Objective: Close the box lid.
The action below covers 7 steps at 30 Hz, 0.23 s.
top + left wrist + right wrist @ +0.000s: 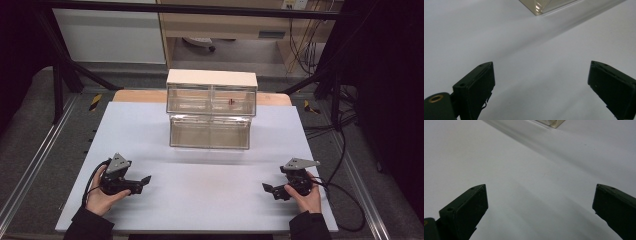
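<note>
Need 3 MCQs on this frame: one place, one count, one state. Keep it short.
1. Where is the clear drawer cabinet?
A. far middle of the table
B. near left corner
C. on the floor

2. How many clear drawers show in its top row?
A. one
B. two
C. four

3. How do the left gripper jaws stand?
A. wide apart, nothing between
C. clamped on a drawer
B. shut tight

Key: 1 A, it stands beyond both grippers, centred. 2 B, two fronts side by side. 3 A, bare table shows between them.
</note>
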Available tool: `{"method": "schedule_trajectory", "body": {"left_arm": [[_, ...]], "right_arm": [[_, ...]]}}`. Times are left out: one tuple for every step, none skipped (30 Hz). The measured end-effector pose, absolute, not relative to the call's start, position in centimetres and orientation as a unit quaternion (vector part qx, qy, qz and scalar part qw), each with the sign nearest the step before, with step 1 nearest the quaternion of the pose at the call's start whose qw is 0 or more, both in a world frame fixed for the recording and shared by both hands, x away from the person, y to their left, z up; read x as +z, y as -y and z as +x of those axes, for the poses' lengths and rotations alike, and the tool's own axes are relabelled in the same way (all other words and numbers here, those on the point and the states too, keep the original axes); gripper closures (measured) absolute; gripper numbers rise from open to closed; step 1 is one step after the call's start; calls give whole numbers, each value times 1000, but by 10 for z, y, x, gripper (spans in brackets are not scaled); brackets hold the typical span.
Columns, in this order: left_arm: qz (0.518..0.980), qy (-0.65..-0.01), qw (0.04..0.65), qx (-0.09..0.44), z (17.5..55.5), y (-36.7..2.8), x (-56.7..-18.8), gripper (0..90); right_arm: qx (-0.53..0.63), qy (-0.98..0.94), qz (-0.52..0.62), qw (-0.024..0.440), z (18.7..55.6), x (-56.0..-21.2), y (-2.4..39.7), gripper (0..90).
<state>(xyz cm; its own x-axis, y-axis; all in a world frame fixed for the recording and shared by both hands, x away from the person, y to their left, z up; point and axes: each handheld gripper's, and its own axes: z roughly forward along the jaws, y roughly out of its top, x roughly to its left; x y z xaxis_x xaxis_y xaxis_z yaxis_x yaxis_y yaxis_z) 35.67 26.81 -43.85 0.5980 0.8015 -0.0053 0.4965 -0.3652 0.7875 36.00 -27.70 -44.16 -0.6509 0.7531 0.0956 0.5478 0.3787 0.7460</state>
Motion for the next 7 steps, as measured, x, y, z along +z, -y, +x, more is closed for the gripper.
{"method": "schedule_trajectory", "body": {"left_arm": [[803,-404,392,194,356,-269,-440,68],[803,-404,393,194,356,-270,-441,66],[803,-404,392,194,355,-271,-442,64],[804,-404,390,194,355,-271,-443,64],[805,-404,389,194,354,-272,-443,64],[805,-404,389,193,354,-272,-444,63],[806,-403,388,193,353,-272,-444,64]], "right_arm": [[391,-820,397,130,360,-441,277,9],[392,-819,399,129,360,-441,277,9],[393,-819,398,129,359,-441,277,9],[393,-819,398,129,359,-441,277,9],[393,-818,399,128,359,-441,277,8],[393,-819,399,128,359,-442,277,9],[393,-819,398,129,359,-442,277,9]]}}
